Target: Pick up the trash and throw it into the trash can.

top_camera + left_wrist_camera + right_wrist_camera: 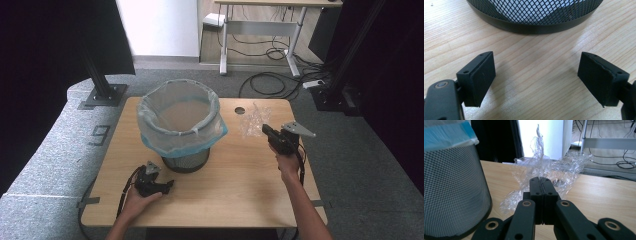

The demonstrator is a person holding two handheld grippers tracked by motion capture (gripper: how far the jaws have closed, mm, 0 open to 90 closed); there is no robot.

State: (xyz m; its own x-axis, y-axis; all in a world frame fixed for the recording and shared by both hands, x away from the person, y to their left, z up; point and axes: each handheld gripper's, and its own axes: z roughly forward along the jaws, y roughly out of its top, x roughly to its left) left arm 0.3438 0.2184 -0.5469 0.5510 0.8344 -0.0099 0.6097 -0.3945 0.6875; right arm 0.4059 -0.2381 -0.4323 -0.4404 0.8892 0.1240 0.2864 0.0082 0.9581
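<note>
A black mesh waste basket [186, 161] lined with a clear and blue bag [180, 125] stands in the middle of the wooden table [235, 190]. To its right lies crumpled clear plastic film [252, 120]. My right gripper [264, 129] is raised at the film's near edge. In the right gripper view its jaws [540, 178] are pressed together on a fold of the film [544, 167], with the basket [451, 190] at the left. My left gripper [169, 186] rests low on the table in front of the basket. It [535, 65] stands wide open with bare wood between its pads, facing the basket's base [534, 15].
A round cable hole [240, 110] sits in the table just left of the film. Black stand posts [102, 90] rise beyond the table's far left corner. A desk [260, 25] and loose cables [270, 85] are on the floor behind.
</note>
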